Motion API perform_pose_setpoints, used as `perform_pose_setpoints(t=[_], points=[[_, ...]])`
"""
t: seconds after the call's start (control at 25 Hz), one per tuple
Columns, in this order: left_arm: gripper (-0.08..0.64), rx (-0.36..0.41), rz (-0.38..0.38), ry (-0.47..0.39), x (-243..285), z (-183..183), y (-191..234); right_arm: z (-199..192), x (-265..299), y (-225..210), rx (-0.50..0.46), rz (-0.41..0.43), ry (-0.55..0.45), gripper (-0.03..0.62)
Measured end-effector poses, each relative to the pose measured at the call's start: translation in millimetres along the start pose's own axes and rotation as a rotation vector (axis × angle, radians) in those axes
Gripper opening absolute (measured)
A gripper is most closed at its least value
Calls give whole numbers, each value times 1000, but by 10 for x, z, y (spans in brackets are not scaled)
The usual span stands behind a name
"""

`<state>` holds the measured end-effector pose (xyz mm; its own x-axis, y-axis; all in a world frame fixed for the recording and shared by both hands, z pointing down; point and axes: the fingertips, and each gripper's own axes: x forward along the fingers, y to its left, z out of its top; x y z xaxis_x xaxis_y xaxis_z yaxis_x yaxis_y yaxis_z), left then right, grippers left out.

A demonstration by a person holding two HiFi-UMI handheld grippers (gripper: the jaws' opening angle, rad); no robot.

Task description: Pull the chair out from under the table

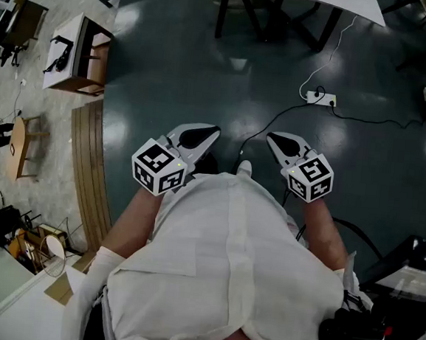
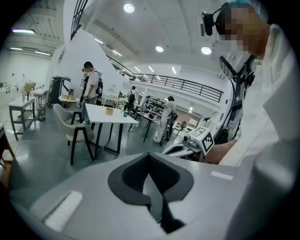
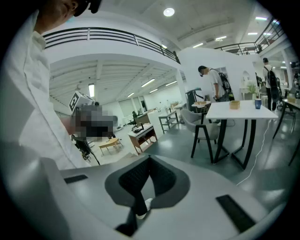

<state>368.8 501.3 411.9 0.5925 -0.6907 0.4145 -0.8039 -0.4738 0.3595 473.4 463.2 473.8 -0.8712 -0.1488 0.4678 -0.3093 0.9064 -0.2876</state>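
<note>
- Grey-green floor fills the head view; the person in a white shirt stands on it with both grippers held close to the torso.
- Left gripper: jaws clenched together, nothing between them, tilted a little downward.
- Right gripper: same, jaws pressed together and empty.
- Both grippers sit side by side, tips toward 12 o'clock in the head view.
- Chair: grey shell seat on dark legs, upright, at the edge of the white table.
- In the head view the chair and table are at 12 o'clock from the grippers, at the frame's top edge, well apart from both. Neither gripper touches the chair.
- In the left gripper view the chair is at about 10 o'clock from the jaw tips; in the right gripper view, at about 2 o'clock.
- Power strip with its white cable lies on the floor at 1 o'clock from the right gripper, between it and the table.
- Another person stands behind the table.
</note>
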Motion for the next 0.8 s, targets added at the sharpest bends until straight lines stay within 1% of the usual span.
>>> perform_pose_setpoints(t=[0.2,0.36,0.44,0.6,0.68,0.8], points=[[8,-47,17,-8,-80,0,453,102,395,-74,-5,15,31,6],[6,-67,16,-34,-116,117,995,311,837,-200,-21,11,59,6],[6,-81,19,-43,-140,247,1337,526,1091,-270,-21,4,63,6],[6,-76,22,-74,-256,596,2019,1035,1662,-431,-43,-10,69,6],[7,-81,18,-82,-325,705,2304,1267,1907,-496,-36,-17,52,8],[8,-104,21,-73,-407,810,2725,1558,2239,-541,-44,-34,32,9]])
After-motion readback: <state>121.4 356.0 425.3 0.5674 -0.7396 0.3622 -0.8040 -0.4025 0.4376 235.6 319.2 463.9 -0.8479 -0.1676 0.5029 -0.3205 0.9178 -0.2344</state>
